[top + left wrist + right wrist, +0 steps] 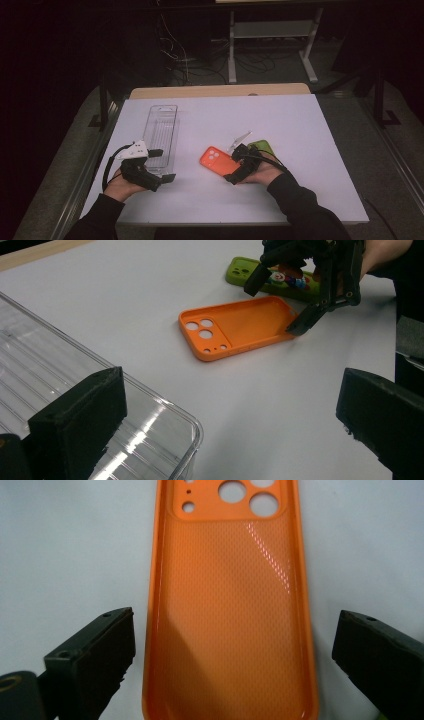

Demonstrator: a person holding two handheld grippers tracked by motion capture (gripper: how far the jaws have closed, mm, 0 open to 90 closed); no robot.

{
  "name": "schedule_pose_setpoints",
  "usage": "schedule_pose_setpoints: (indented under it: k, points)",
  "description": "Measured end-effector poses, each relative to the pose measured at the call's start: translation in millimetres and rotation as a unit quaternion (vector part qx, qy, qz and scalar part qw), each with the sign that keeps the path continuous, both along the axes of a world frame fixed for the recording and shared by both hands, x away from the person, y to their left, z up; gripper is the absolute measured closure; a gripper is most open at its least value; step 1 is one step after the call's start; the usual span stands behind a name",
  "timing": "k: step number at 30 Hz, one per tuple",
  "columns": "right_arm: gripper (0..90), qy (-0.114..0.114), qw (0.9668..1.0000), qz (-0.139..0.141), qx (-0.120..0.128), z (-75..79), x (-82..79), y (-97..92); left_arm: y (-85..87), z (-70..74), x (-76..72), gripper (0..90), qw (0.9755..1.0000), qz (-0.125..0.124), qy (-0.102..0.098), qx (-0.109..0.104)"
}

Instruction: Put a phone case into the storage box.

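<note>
The right claw (234, 167), wide, straddles the orange phone case (230, 620) on the table (300, 130), likely about to close; left claw (162, 165) wide, idle.

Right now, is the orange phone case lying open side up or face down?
Open side up. The orange phone case shows its hollow textured inside and raised rim, lying flat on the table between the right gripper's open jaws.

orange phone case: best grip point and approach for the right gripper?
Grip the orange phone case across its width at the plain end away from the camera holes. It lies flat, open side up, with raised long rims for the pads. The right gripper already straddles that end, jaws open, so closing there looks workable.
</note>
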State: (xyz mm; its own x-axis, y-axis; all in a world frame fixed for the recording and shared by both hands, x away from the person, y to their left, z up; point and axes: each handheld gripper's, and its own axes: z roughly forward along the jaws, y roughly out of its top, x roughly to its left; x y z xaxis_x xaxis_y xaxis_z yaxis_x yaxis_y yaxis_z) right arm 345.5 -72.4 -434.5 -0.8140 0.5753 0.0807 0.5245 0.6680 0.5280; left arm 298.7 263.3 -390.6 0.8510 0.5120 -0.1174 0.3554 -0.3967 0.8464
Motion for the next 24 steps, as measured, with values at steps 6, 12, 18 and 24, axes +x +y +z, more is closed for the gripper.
schedule_pose_setpoints:
  k: [6,12,18,24]
  points:
    - [4.4,-0.004,0.9999,0.002,-0.011,-4.7,0.1,-0.1,0.3,0.1,-0.3,0.0,1.0,-0.001,0.001,0.002]
    - [7.7,-0.014,0.9997,0.007,-0.019,-6.7,-0.4,-0.2,-0.5,-1.0,-0.3,0.0,1.0,0.0,0.002,0.0]
    - [9.9,-0.019,0.9993,0.01,-0.029,-6.2,-4.4,1.2,-0.1,-1.0,-0.3,0.0,1.0,-0.001,0.0,0.0]
    - [14.1,-0.022,0.9991,0.013,-0.033,-5.3,-7.0,3.3,-0.9,-1.9,-0.5,0.0,1.0,0.001,0.001,-0.001]
